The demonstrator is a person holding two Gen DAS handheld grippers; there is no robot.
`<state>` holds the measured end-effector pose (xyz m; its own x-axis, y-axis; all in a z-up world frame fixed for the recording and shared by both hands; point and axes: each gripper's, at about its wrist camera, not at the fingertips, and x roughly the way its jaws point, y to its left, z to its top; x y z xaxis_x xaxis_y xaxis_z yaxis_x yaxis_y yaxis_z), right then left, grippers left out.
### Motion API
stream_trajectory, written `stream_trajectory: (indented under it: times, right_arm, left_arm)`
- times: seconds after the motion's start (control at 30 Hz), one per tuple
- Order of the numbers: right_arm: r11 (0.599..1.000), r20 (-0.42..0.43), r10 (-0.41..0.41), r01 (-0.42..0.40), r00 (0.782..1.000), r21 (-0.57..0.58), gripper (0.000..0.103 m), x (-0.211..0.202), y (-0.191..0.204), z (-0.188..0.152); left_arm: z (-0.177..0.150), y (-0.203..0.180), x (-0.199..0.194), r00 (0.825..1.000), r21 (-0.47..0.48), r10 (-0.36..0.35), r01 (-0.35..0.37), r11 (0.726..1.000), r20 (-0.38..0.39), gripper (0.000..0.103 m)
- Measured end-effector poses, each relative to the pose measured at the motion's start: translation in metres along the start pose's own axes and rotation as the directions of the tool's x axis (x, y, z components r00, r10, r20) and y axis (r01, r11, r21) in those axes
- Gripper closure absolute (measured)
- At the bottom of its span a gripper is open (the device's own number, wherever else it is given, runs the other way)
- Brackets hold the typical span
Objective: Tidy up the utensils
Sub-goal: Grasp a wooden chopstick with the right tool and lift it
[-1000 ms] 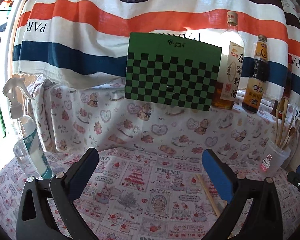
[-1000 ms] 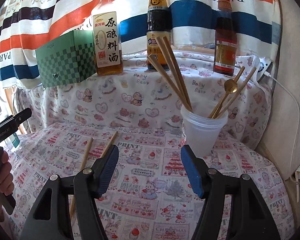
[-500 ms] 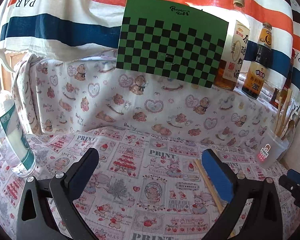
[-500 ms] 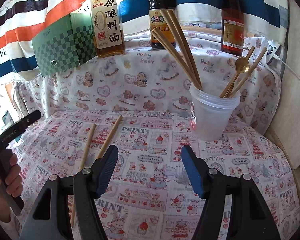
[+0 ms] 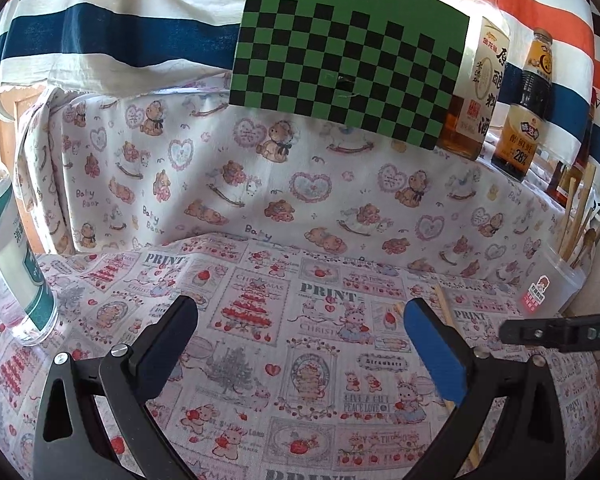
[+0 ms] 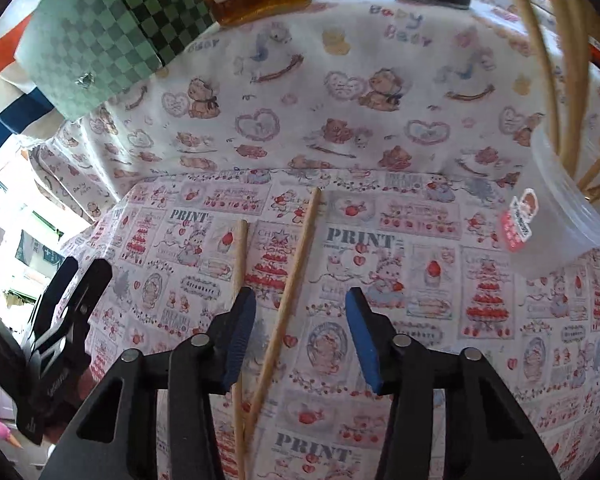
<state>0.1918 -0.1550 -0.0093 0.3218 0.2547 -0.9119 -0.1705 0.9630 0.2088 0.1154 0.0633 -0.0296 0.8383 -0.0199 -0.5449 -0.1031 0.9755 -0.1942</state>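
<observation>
R claw [image 6: 300, 336] swung over 2 chopsticks [image 6: 296, 264], closing, pads not touching; L claw [image 5: 300, 348] apart, empty.

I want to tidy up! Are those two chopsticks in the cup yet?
Not yet. Both chopsticks lie flat on the tablecloth, outside the cup.

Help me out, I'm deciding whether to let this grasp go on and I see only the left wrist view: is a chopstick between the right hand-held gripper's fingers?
Observer: Yes. In the right wrist view the right hand-held gripper is closing, and one chopstick runs between its fingers. The pads do not touch it yet.
Operator: Where is the other stick?
Observer: The second chopstick lies just outside the gap and passes under the left finger.
Operator: Are the two parallel?
Observer: No. They are spread at the far ends and meet near the camera.
</observation>
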Motion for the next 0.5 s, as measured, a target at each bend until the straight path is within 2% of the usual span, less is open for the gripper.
stream_trajectory:
  times: [0.13, 0.23, 0.33, 0.47, 0.5]
  right_arm:
    - [0.996, 0.008, -0.084, 0.084, 0.996, -0.038, 0.064, 0.024, 0.014, 0.021]
    - [0.981, 0.045, -0.168, 0.172, 0.985, -0.087, 0.067, 0.043, 0.021, 0.037]
    - [0.986, 0.013, -0.157, 0.158, 0.987, -0.053, 0.072, 0.064, 0.017, 0.050]
    - [0.992, -0.008, -0.129, 0.128, 0.992, -0.017, 0.073, 0.078, 0.012, 0.057]
    - [0.989, 0.004, -0.144, 0.144, 0.990, -0.028, 0.073, 0.078, 0.014, 0.057]
  left_arm:
    - [-0.001, -0.002, 0.003, 1.000, 0.009, 0.001, -0.001, 1.000, -0.015, 0.001]
    - [-0.001, 0.006, 0.009, 0.999, -0.043, -0.011, 0.009, 0.999, -0.039, 0.001]
    - [-0.002, 0.011, 0.014, 0.998, -0.066, -0.003, -0.001, 0.998, -0.058, 0.001]
    - [-0.002, 0.008, 0.019, 0.997, -0.047, 0.002, -0.006, 0.999, -0.076, 0.001]
    - [-0.002, 0.006, 0.021, 0.997, -0.040, 0.006, -0.010, 0.999, -0.083, 0.001]
